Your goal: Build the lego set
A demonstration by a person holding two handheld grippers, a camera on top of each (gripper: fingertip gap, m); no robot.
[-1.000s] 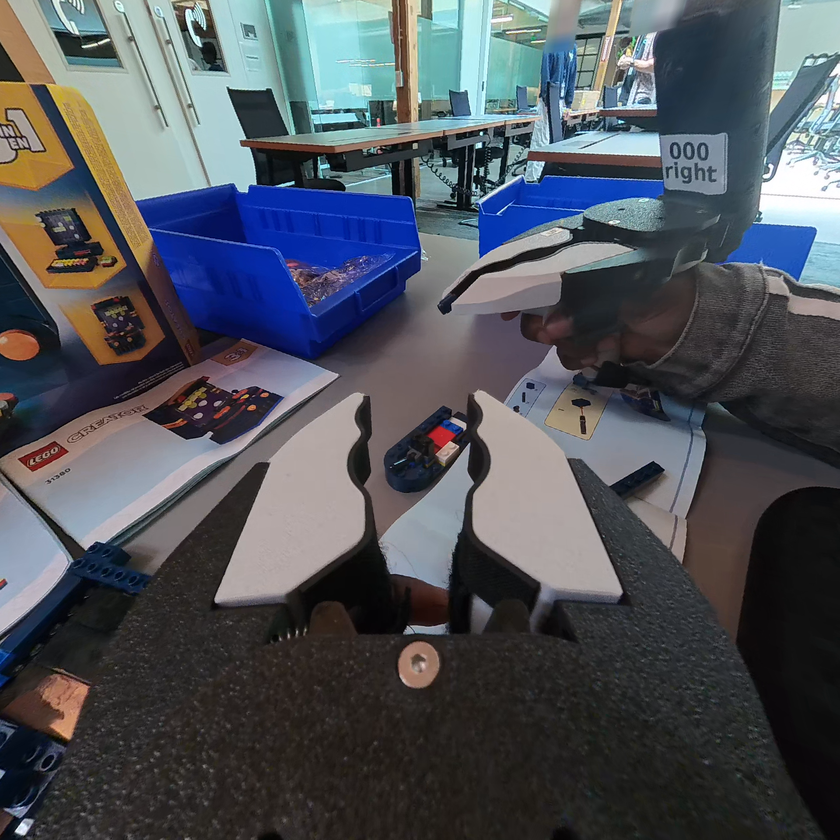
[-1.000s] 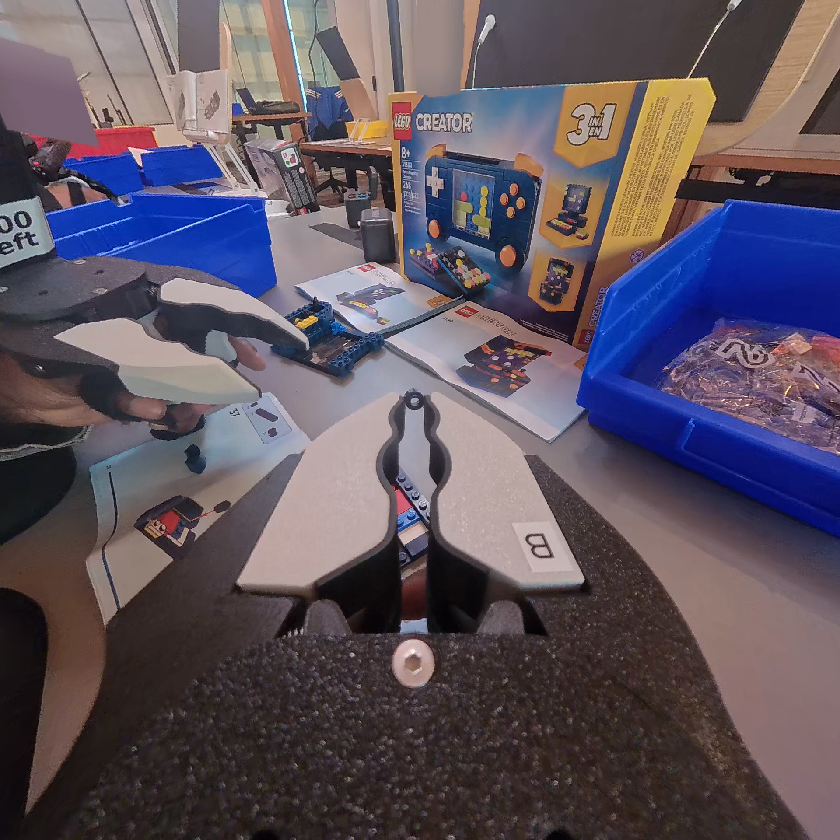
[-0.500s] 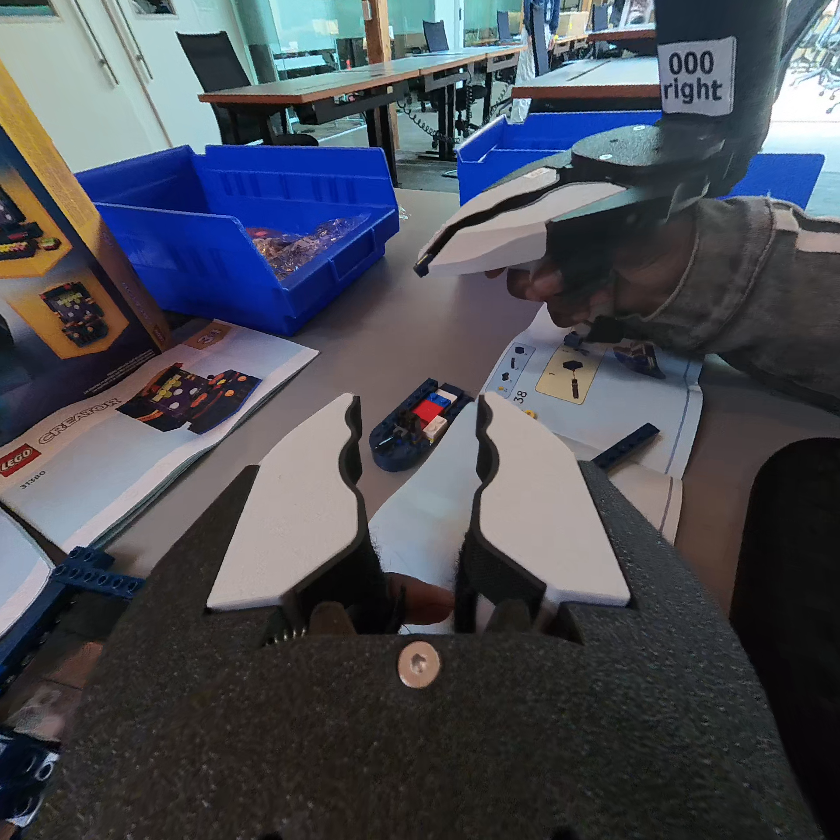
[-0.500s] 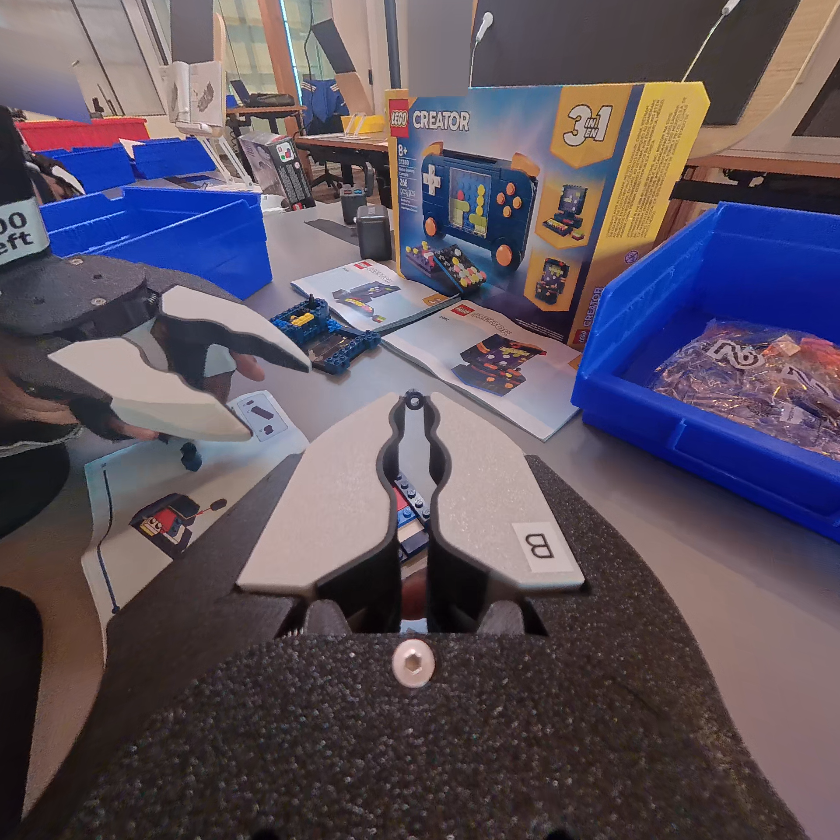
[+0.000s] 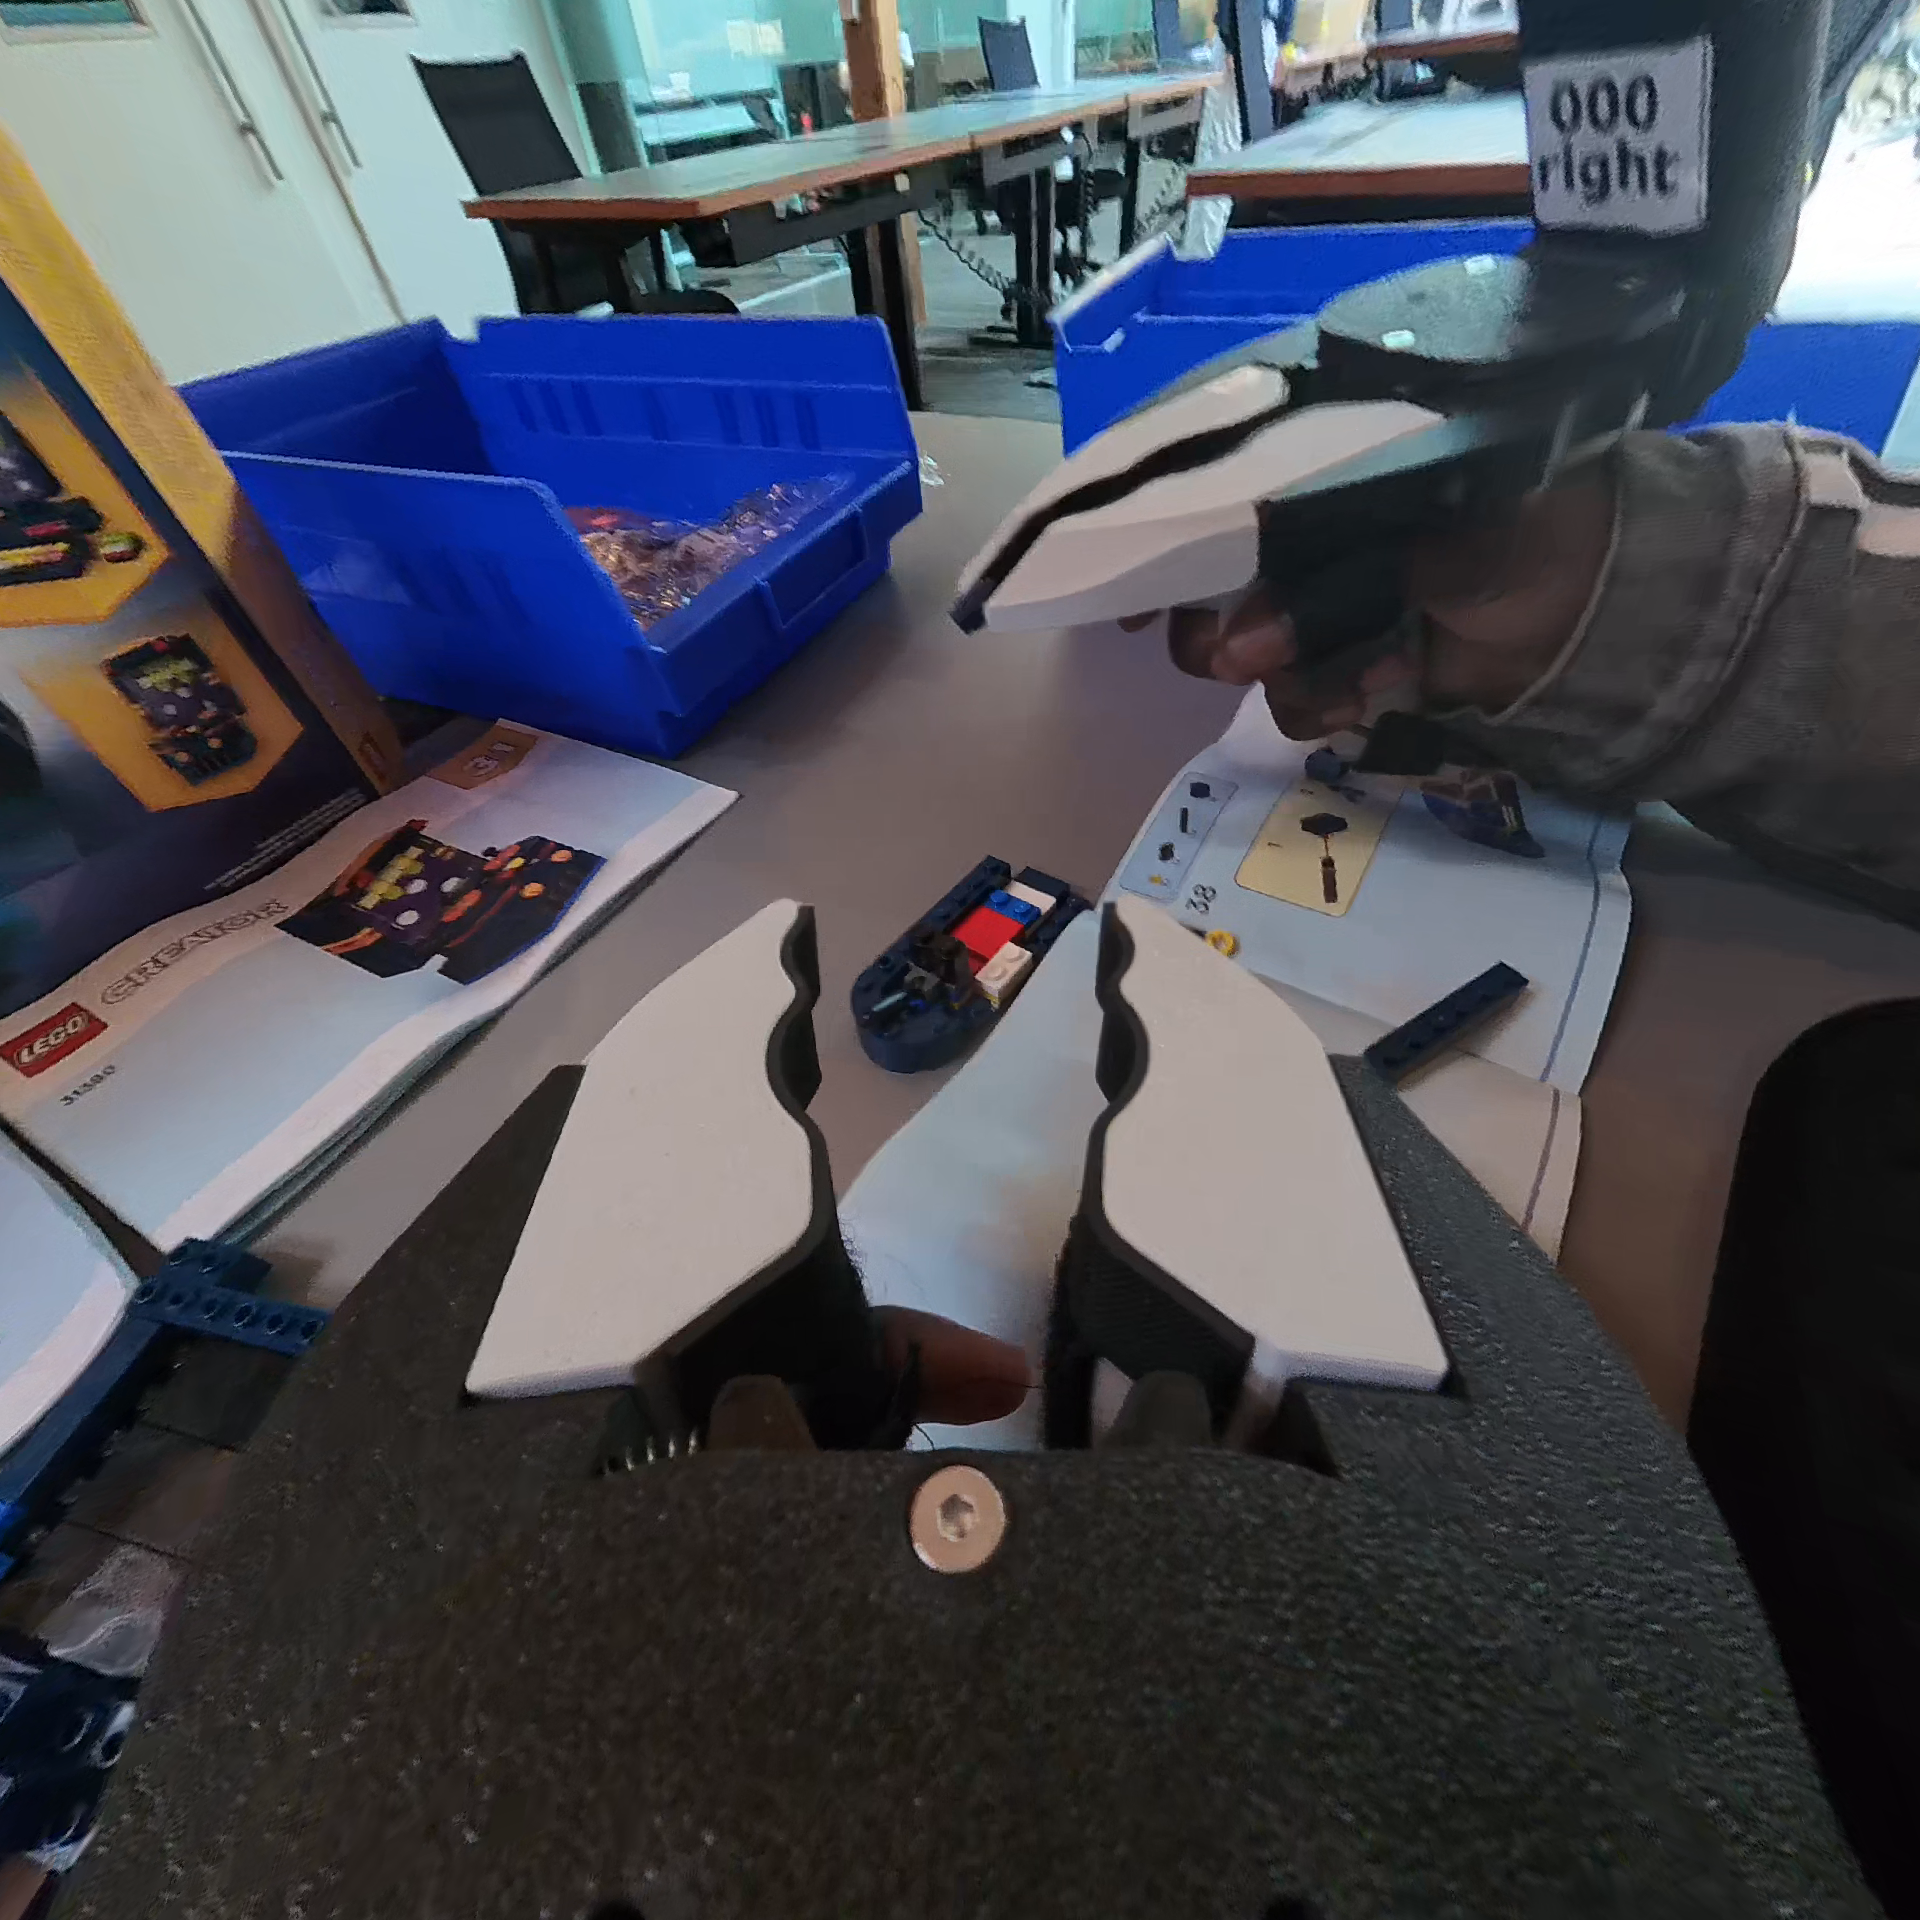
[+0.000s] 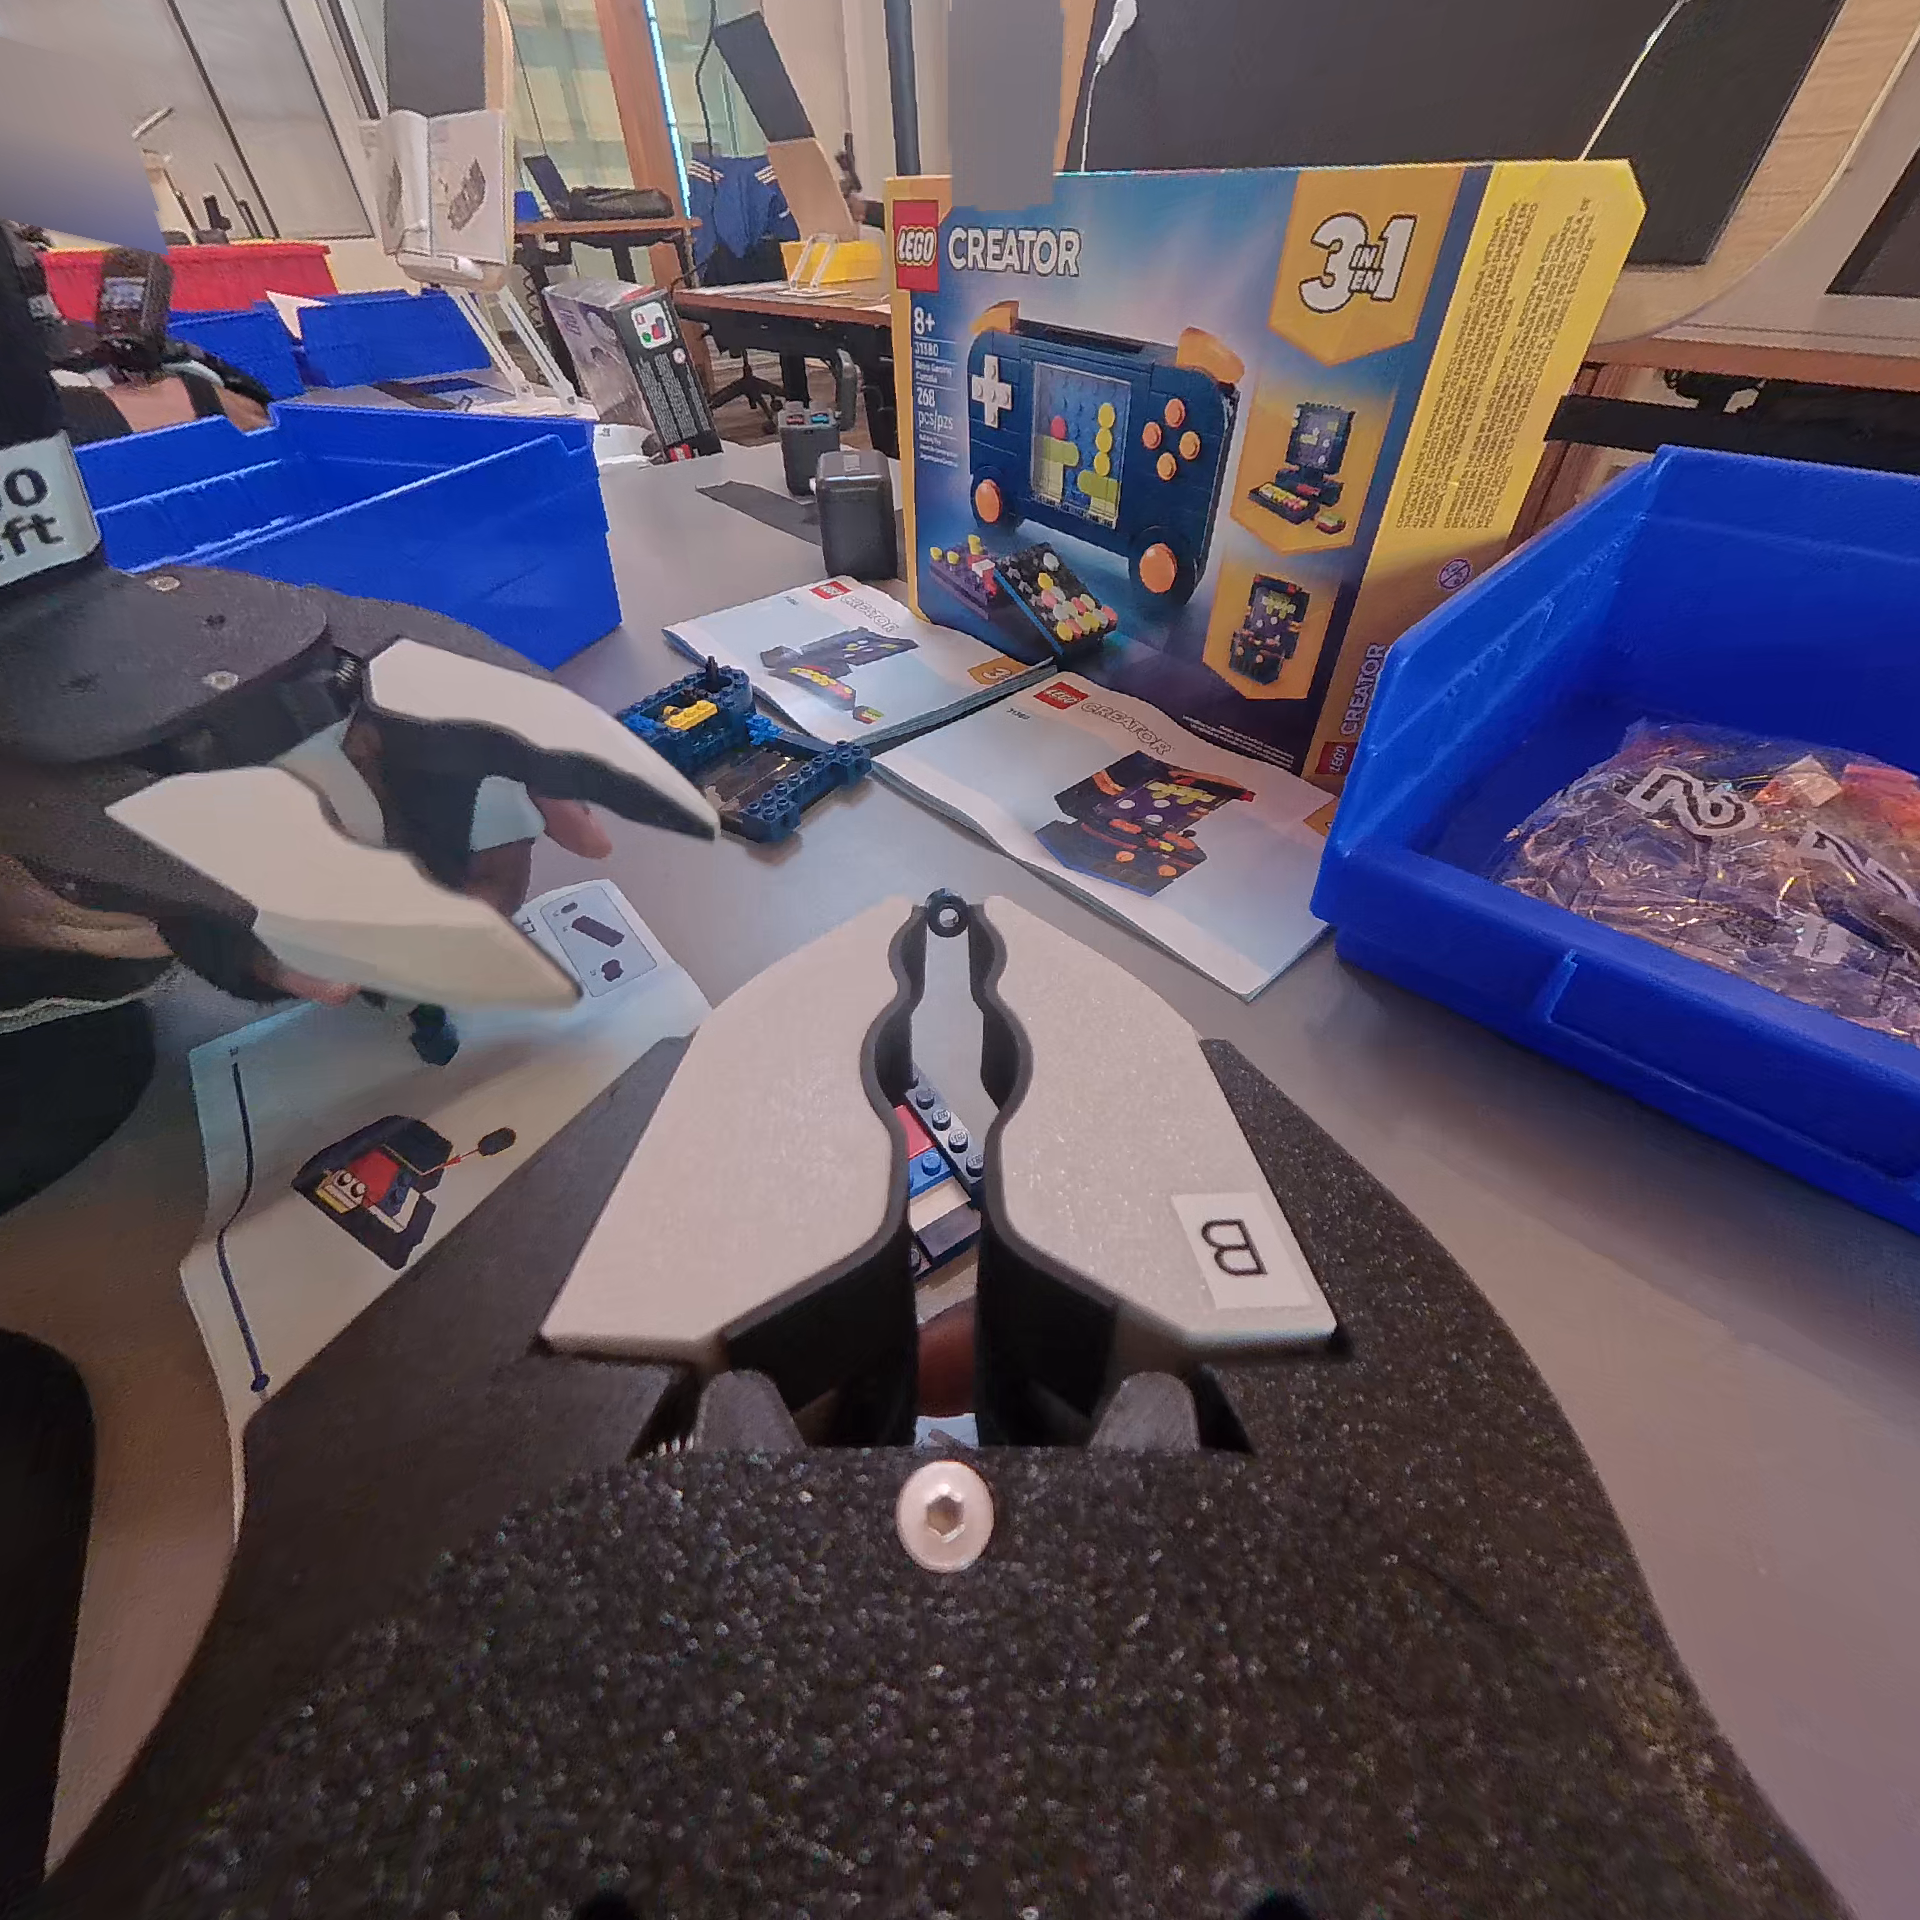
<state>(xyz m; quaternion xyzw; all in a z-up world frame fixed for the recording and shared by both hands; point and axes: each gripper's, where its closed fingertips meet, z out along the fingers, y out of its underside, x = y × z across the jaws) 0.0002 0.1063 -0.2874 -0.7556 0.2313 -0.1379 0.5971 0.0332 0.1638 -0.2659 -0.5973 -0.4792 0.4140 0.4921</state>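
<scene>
Pinched at the very tips of the right gripper [image 6: 943,914], pads pressed in from both sides: a small dark plastic ring [image 6: 943,916], held up off the grey tabletop [image 5: 935,748]. Spread wide with nothing between its white fingers, the left gripper [image 5: 951,914], poised just short of a dark blue boat-shaped brick assembly [image 5: 961,977] lying on the table, studded, glossy, filled in with red, white and blue bricks and a small black upright fitting near its rounded end (partly built, by the look of it). Beside that hull, an open white instruction sheet [image 5: 1403,935], bearing a loose dark blue flat studded plate [image 5: 1444,1023] and a tiny yellow ring [image 5: 1224,943]. Farther left, a closed glossy paper booklet [image 5: 312,966], a second blue-and-yellow brick frame [image 6: 727,727], open in the middle, and the tall printed cardboard set box [image 6: 1247,468] standing upright. Behind, a rigid blue plastic bin [image 5: 582,520] holding crinkled clear bags of parts [image 5: 707,540], seemingly unopened.
</scene>
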